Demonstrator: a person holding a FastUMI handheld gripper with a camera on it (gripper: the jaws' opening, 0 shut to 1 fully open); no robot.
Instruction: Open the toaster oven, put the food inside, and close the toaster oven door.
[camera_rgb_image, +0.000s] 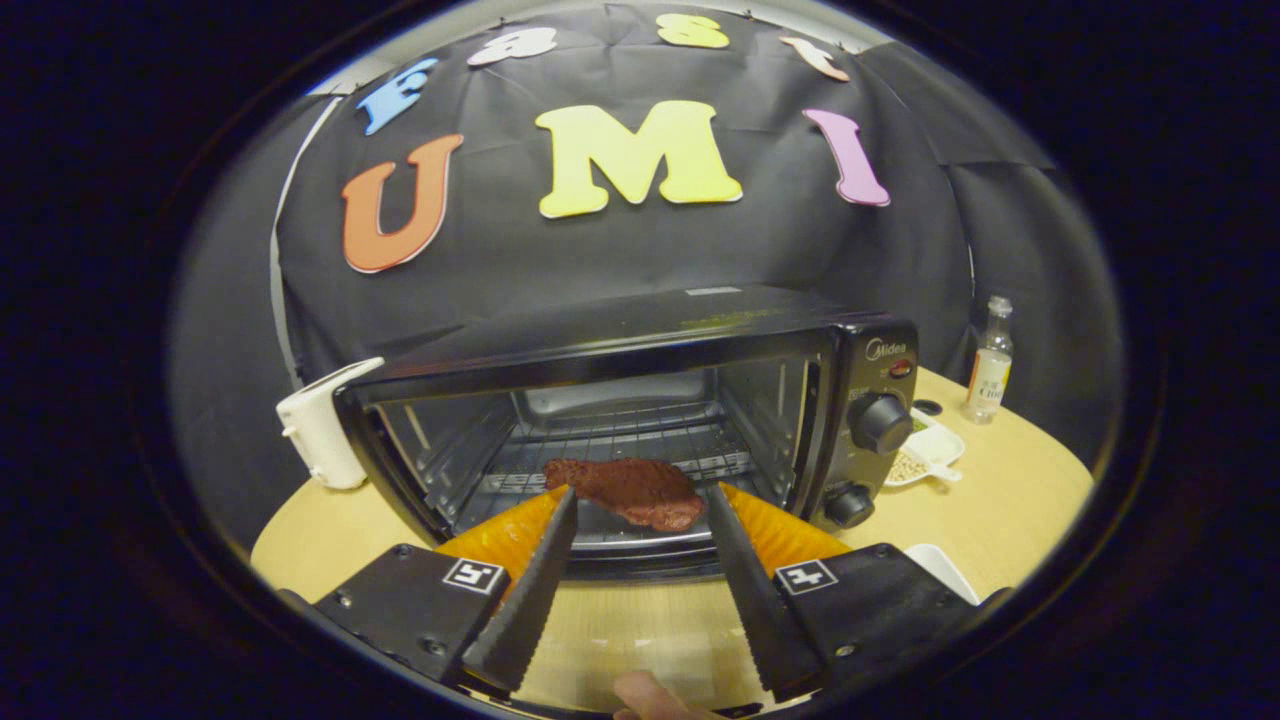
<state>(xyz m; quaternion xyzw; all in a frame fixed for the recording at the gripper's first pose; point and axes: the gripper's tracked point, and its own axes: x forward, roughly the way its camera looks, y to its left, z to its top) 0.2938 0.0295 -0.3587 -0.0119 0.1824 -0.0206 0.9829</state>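
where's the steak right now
The steak lies on the wire rack inside the open toaster oven, near the front. It sits just ahead of the open claw, between its fingertips, untouched.

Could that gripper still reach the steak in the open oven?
Probably yes: the gripper is open, the steak lies on the rack just ahead of its fingers, and nothing stands between them.
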